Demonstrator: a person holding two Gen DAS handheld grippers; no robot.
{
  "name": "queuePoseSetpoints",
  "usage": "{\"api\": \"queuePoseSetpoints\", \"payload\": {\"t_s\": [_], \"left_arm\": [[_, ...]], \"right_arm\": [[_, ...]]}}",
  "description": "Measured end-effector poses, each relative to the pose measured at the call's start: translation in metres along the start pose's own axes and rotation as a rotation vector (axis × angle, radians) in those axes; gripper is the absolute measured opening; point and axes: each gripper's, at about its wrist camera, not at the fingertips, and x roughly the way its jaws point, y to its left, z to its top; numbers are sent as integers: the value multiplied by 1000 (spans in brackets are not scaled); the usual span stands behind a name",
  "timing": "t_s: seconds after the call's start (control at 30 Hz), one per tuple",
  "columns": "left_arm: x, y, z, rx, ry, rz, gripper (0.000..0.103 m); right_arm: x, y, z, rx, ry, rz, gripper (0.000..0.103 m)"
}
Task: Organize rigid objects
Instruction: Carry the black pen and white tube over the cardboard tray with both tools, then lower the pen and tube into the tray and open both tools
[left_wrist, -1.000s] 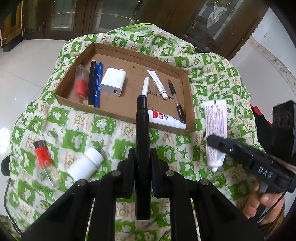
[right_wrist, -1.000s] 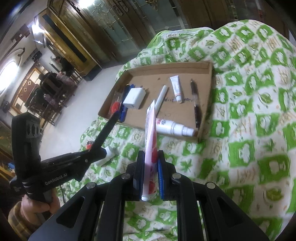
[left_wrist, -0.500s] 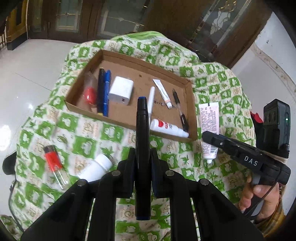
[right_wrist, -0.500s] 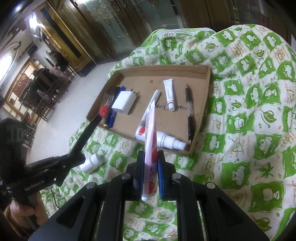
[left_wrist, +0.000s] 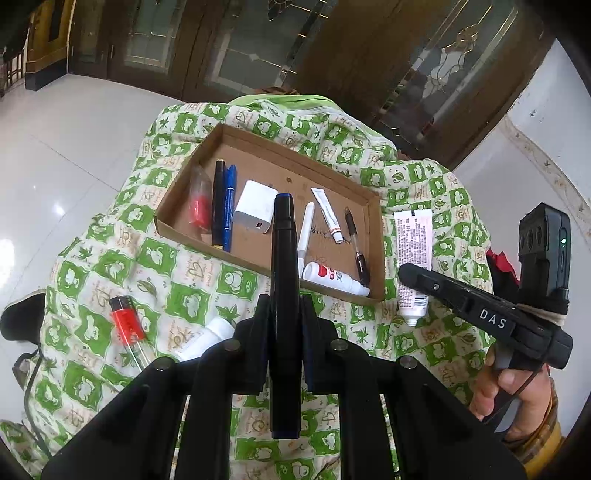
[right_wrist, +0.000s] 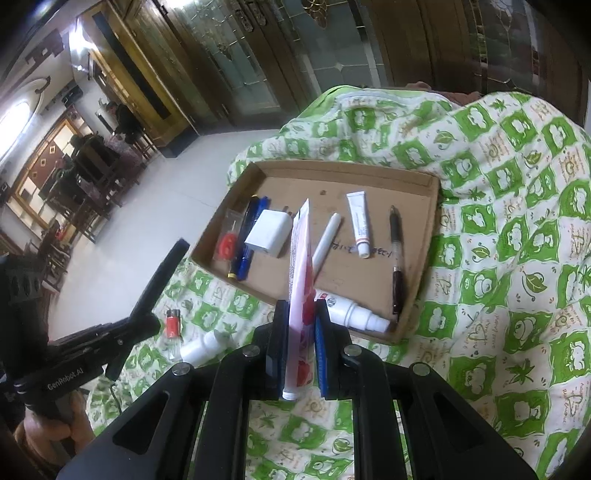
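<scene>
Tray (left_wrist: 173, 221) on the green cloth (left_wrist: 184, 280) holds pens and tubes; left tool (left_wrist: 284, 306) clamps a marker (left_wrist: 283, 258), right tool (right_wrist: 301, 332) clamps a tube (right_wrist: 301, 266), both above its near edge.

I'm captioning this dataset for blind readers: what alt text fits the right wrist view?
The right gripper clamps a pink-and-white tube above a green patterned cloth. Ahead lies a cardboard tray holding pens, a white charger and small tubes; at left, the left gripper holds a dark marker.

Tray (right_wrist: 413, 317) back bare (front crowded).
</scene>
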Motion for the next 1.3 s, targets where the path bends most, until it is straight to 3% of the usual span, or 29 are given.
{"api": "queuePoseSetpoints", "payload": {"t_s": [0.27, 0.5, 0.67, 0.97, 1.3], "left_arm": [[9, 4, 4, 2, 0, -2, 12], [38, -4, 10, 37, 36, -10, 12], [68, -18, 28, 78, 62, -22, 12], [130, -12, 59, 75, 145, -9, 12], [172, -4, 69, 118, 189, 48, 12]], "right_arm": [[4, 7, 9, -31, -11, -7, 12], [15, -17, 4, 14, -38, 3, 12], [30, -47, 14, 123, 32, 65, 12], [66, -67, 50, 77, 69, -37, 12], [124, -85, 58, 86, 211, -74, 12]]}}
